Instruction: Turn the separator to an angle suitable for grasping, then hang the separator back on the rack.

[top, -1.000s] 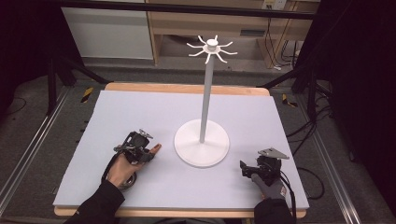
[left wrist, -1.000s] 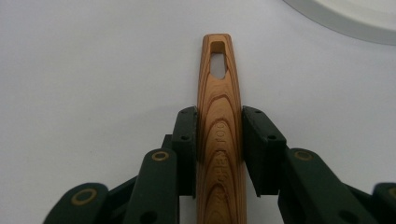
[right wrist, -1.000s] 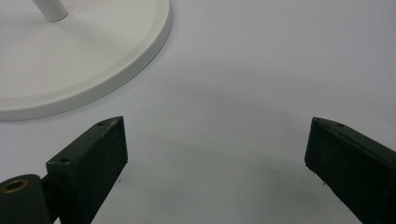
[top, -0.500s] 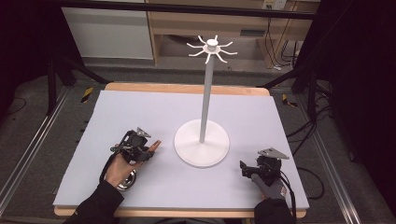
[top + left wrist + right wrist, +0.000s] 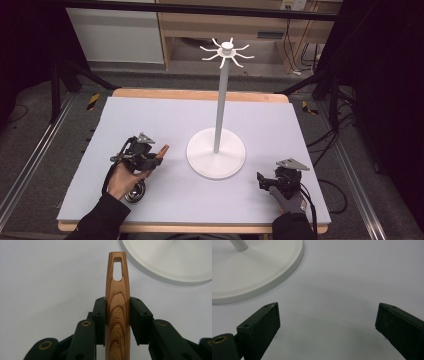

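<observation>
A utensil with a wooden handle (image 5: 117, 290) is clamped between the jaws of my left gripper (image 5: 117, 302), and its tip has a slotted hanging hole. In the high view my left gripper (image 5: 150, 159) hangs just above the mat, left of the white stand's round base (image 5: 216, 152), with the handle tip (image 5: 162, 149) pointing at the base. The utensil's shiny metal end (image 5: 135, 192) shows below the hand. The stand's pole carries a ring of hooks (image 5: 227, 50). My right gripper (image 5: 261, 180) rests at the right front, and its jaws stand wide apart with nothing between them (image 5: 327, 315).
The pale mat (image 5: 165, 115) covers a wooden table. The stand's base rim (image 5: 274, 277) lies just ahead and to the left of my right gripper. Metal rails run along both sides of the table, and shelving stands behind it.
My left gripper has risen slightly with the wooden handle and drifted a little to the left. My right gripper has stayed put.
</observation>
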### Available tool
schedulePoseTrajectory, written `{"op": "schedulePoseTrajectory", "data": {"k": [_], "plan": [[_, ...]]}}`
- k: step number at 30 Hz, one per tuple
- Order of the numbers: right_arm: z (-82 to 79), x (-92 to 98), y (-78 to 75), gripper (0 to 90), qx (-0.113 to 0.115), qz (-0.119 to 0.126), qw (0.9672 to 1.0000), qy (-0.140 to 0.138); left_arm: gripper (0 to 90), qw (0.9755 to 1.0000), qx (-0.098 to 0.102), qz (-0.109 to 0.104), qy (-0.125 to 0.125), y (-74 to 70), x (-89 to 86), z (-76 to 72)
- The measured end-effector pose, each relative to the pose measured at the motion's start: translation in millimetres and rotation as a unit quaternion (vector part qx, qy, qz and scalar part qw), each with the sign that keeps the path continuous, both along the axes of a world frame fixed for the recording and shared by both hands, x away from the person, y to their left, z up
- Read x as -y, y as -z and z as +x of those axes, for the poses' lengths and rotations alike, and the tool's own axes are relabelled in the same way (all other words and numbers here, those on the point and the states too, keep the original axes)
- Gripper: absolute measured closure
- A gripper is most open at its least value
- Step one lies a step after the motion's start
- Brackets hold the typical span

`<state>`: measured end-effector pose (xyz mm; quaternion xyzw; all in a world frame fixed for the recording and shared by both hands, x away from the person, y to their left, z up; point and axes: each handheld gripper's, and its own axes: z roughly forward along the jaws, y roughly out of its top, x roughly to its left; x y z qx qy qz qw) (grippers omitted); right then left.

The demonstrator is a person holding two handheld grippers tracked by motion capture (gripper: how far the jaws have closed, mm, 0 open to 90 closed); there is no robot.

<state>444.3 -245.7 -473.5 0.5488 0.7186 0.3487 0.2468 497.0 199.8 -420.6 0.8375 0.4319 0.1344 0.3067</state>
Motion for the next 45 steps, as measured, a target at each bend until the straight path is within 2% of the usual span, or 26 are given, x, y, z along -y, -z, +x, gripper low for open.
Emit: {"op": "schedulePoseTrajectory", "data": {"k": [6, 10, 14, 17, 20, 24, 30, 31, 33, 34, 36, 39, 45], "plan": [[0.0, -0.1, 0.0, 6.2, 0.0, 0.0, 1.0, 0.001, 67.1, 0.9996, 0.018, -0.022, -0.006, -15.5, -9.7, -4.8], [-0.3, 0.1, -0.5, 6.2, 0.001, 0.001, 1.0, 0.001, 67.1, 0.9985, 0.039, -0.037, -0.013, -25.2, -15.8, -8.8], [-0.5, -0.1, -0.7, 6.2, 0.003, 0.001, 1.0, 0.003, 67.1, 0.9961, 0.067, -0.053, -0.021, -32.6, -18.5, -13.5], [-0.4, 0.0, -0.6, 6.2, 0.003, 0.0, 1.0, 0.004, 67.1, 0.9934, 0.09, -0.067, -0.026, -38.3, -20.7, -17.5], [-0.6, 0.2, -0.8, 6.2, 0.004, 0.001, 1.0, 0.005, 67.1, 0.9912, 0.104, -0.077, -0.026, -42.3, -23.5, -20.2], [-0.5, 1.0, -1.0, 6.1, 0.005, 0.003, 1.0, 0.006, 67.1, 0.9853, 0.131, -0.104, -0.036, -48.5, -28.4, -25.1], [-0.8, 1.8, -1.7, 6.1, 0.007, -0.001, 0.9999, 0.009, 67.1, 0.9785, 0.159, -0.125, -0.042, -57.6, -31.9, -31.9], [-0.9, 1.9, -1.9, 6.1, 0.008, -0.001, 0.9999, 0.009, 67.1, 0.9765, 0.167, -0.129, -0.042, -59.3, -32.4, -33.7], [-0.8, 1.8, -1.8, 6.1, 0.008, -0.001, 0.9999, 0.009, 67.1, 0.9743, 0.175, -0.136, -0.041, -63.4, -33.0, -36.6], [-0.7, 1.7, -1.7, 6.1, 0.008, 0.0, 0.9999, 0.009, 67.1, 0.9721, 0.183, -0.141, -0.042, -65.1, -33.2, -38.7], [-0.6, 1.6, -1.6, 6.1, 0.008, -0.001, 0.9999, 0.009, 67.1, 0.9713, 0.185, -0.144, -0.039, -68.6, -33.4, -40.7], [-1.1, 1.5, -1.8, 6.1, 0.008, 0.0, 0.9999, 0.008, 67.1, 0.9686, 0.194, -0.151, -0.037, -73.8, -34.0, -44.8], [-1.2, 1.6, -2.1, 6.1, 0.01, -0.001, 0.9999, 0.011, 67.1, 0.9619, 0.213, -0.168, -0.035, -83.8, -35.1, -52.8]]}}
